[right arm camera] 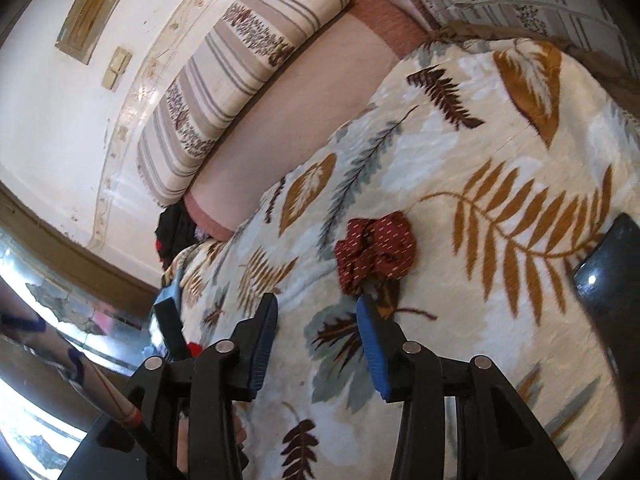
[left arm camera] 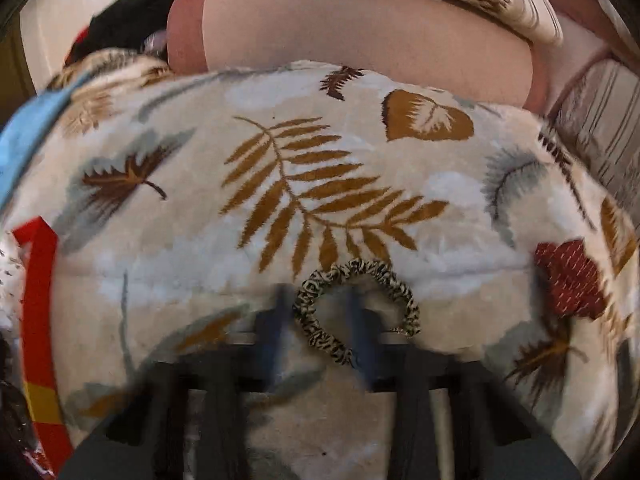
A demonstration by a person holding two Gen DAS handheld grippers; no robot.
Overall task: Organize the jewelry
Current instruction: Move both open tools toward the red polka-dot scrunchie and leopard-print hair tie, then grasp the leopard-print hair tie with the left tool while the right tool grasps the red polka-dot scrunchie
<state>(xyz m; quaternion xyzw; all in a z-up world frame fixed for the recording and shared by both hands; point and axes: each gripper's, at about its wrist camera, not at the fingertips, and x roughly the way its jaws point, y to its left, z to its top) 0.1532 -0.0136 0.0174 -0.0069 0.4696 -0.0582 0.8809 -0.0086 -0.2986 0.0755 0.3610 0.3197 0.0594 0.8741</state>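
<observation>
A thin striped hair tie (left arm camera: 357,307) lies in a ring on the leaf blanket (left arm camera: 320,168), low in the middle of the left wrist view. The left gripper (left arm camera: 318,320) sits right at it, with its two blurry dark fingers (left arm camera: 280,320) spread a little way apart; one finger looks to be inside the ring and one just outside, touching it, but it has no grip on it. A puffy red hair tie (right arm camera: 374,250) with white dashes lies in the middle of the right wrist view, just above the right gripper (right arm camera: 316,344). That gripper is wide open, and its blue pads (right arm camera: 370,344) hold nothing. The red tie also shows at the right edge of the left view. Behind the blanket is a pink cushion (left arm camera: 360,32) with a striped pillow (right arm camera: 240,64) on top. A white wall (right arm camera: 52,112) fills the upper left of the right view.
</observation>
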